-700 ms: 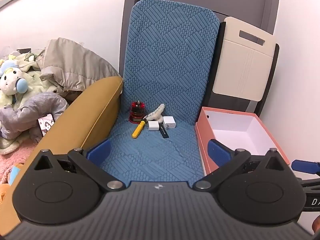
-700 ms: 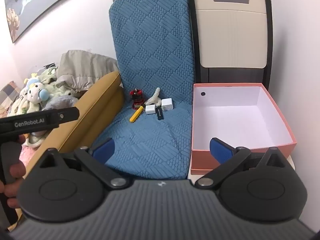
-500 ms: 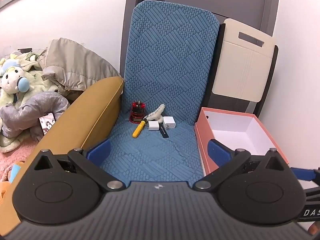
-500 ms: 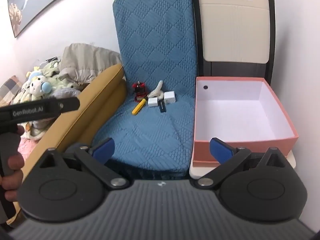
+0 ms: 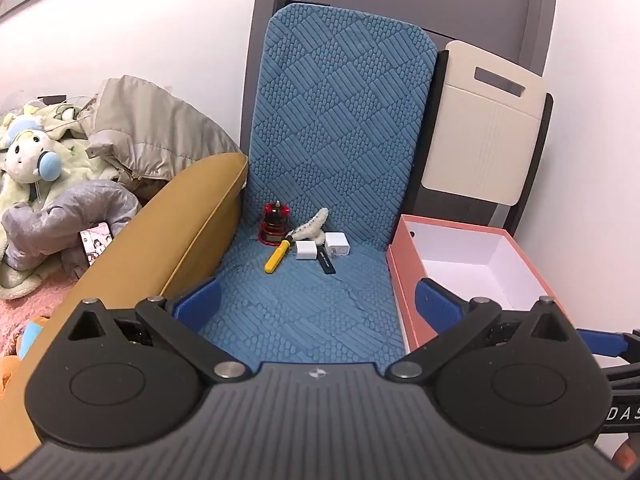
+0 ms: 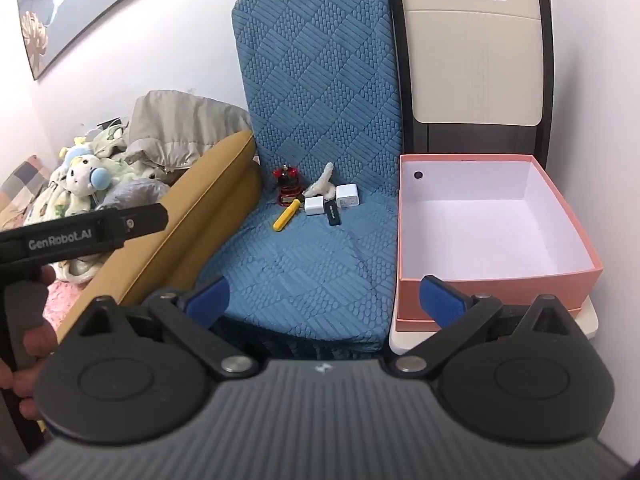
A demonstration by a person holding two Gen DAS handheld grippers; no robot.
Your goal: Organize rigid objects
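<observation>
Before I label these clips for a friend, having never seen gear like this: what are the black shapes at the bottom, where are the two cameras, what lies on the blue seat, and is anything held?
The black shapes are handheld two-finger grippers, one in each of a person's hands; no robot arm is involved. Each picture comes from a fisheye camera on one gripper, looking forward along its blue-padded fingers. The left gripper and the right gripper both stand open and hold nothing.

On the blue seat cushion, near the backrest, lies a small cluster: a red and black gadget, a yellow-handled tool, a whitish fuzzy piece, two white charger cubes and a black USB stick. Right of the seat stands an open pink box, white inside, with nothing in it.
</observation>
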